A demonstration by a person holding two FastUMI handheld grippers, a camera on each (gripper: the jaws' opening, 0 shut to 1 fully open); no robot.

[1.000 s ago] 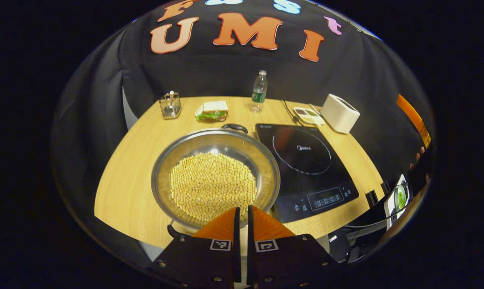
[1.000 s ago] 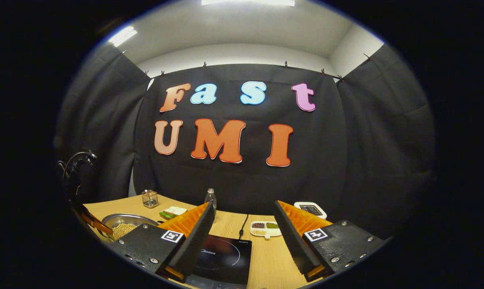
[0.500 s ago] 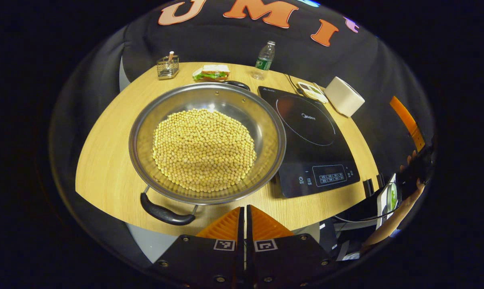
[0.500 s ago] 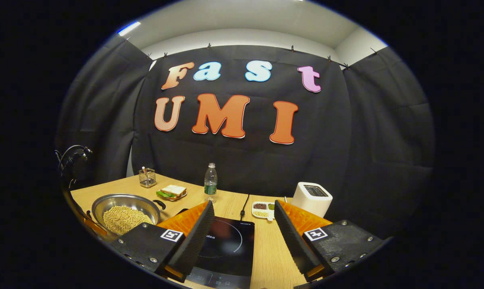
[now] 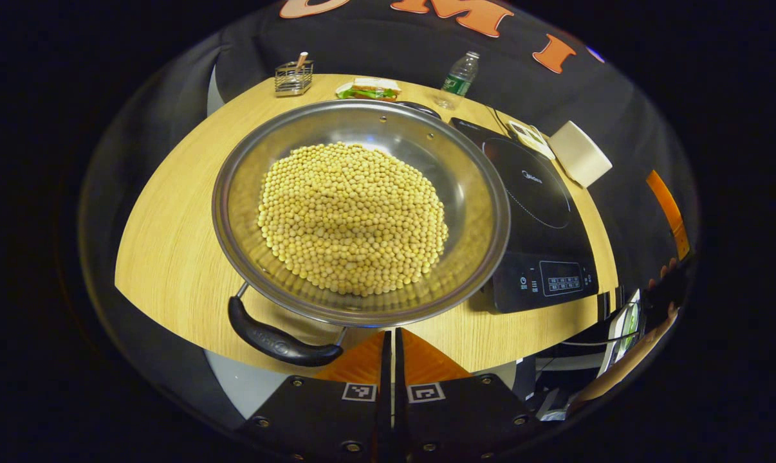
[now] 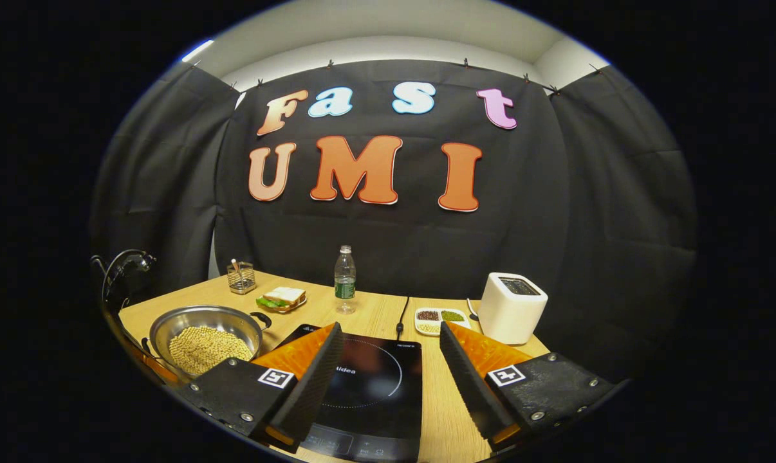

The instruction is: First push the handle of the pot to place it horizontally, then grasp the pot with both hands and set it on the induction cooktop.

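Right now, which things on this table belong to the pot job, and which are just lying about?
Job:
pot of soybeans
near pot handle
induction cooktop
left hand-held gripper, shut
right hand-held gripper, open

Lying about:
water bottle
sandwich
toaster
divided dish
wire holder

This is a staged recording booth set up as a mock kitchen, not a real home. Black cloth [image 6: 594,212] hangs on the far wall and both sides, clipped along its top edge below a plain white ceiling [image 6: 388,32]. A light wooden table [image 6: 375,315] carries kitchen props: a round steel pot [image 5: 478,186] filled with yellow dried beans [image 5: 352,215], a flat black induction cooktop [image 6: 369,386] to its right, a white boxy toaster [image 6: 512,307] at the far right, a clear plastic water bottle [image 6: 344,278], a sandwich on a plate [image 6: 283,298], a wire mesh holder [image 6: 240,278] and a white divided dish of grains [image 6: 441,319].
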